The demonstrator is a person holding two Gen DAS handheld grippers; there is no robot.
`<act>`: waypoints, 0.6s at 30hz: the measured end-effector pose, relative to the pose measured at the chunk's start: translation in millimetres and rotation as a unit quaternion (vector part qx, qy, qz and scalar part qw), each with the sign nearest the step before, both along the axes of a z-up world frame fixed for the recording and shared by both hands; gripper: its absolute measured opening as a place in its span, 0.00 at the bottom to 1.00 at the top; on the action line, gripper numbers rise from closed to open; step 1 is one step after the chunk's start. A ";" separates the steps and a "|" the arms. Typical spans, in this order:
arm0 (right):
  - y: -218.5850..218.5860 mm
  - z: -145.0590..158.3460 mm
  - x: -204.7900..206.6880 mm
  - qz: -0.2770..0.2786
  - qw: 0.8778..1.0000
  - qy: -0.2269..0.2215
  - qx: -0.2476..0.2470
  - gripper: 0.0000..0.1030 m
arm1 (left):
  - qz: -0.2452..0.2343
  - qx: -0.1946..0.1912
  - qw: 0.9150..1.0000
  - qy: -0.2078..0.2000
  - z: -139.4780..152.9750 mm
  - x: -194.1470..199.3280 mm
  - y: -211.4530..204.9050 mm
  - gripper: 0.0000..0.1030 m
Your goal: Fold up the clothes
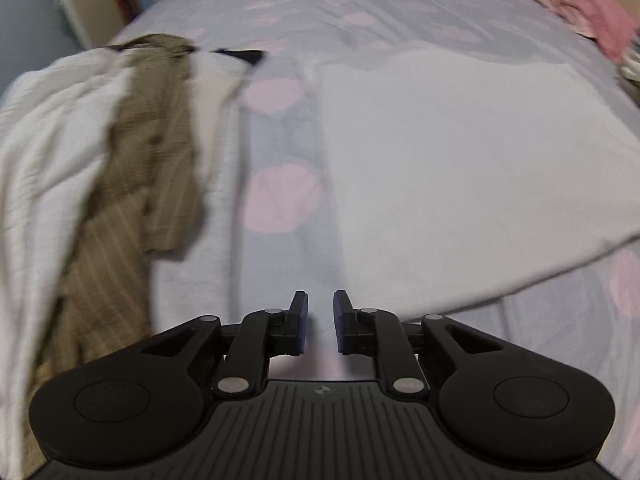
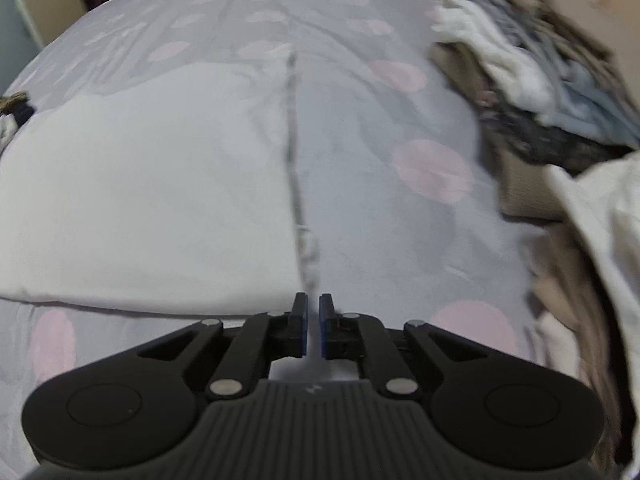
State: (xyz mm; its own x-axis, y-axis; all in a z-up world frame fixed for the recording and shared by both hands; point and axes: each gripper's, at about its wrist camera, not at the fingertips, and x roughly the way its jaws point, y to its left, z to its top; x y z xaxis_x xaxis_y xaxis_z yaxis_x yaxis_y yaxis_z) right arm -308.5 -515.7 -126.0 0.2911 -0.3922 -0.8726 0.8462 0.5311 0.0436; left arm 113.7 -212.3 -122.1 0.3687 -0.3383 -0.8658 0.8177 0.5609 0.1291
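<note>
Left wrist view only: a crumpled heap of white towelling cloth [image 1: 48,152] with an olive-brown striped garment [image 1: 152,152] draped over it, off to the left, plus a bunched pink cloth [image 1: 576,4] way up at the far right corner. Right wrist view only: a messy pile of grey, white, tan and dark clothes [image 2: 536,80] along the right edge, spilling down toward the camera. Shared by both: the flat, smoothed-out white garment [image 1: 460,184] [image 2: 152,200] spread on the bed, right of the left gripper [image 1: 320,322] and left of the right gripper [image 2: 313,326]. Left jaws standing a small gap apart, nothing pinched, just bedsheet behind. Right jaws nearly pressed together, only a slit showing, no cloth between them either, hovering just beside the white garment's near corner. Underneath everything, a pale grey bedsheet with big pink dots [image 1: 280,200] [image 2: 432,172]. Doorway and pale door at far top left, blurry.
</note>
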 end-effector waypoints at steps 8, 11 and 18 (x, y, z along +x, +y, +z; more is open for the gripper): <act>2.5 16.9 -21.7 -0.061 0.995 -0.071 0.029 0.40 | 0.100 -0.102 0.983 0.118 9.2 8.7 17.3 0.42; 3.5 11.8 -20.4 -0.079 0.988 -0.108 0.075 0.44 | 0.119 -0.123 0.972 0.162 3.6 9.2 18.4 0.50; -2.5 -6.2 -23.5 -0.144 0.962 -0.175 0.151 0.53 | 0.211 -0.175 0.922 0.273 -25.8 24.4 33.0 0.53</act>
State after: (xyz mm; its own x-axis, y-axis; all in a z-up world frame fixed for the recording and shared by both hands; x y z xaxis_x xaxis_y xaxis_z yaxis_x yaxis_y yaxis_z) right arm -332.0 -518.2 -132.2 0.5044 -0.2446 -0.8281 0.8622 0.1953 0.4674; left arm 138.1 -179.3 -147.9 0.0724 -0.5586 -0.8263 0.4061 0.7731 -0.4871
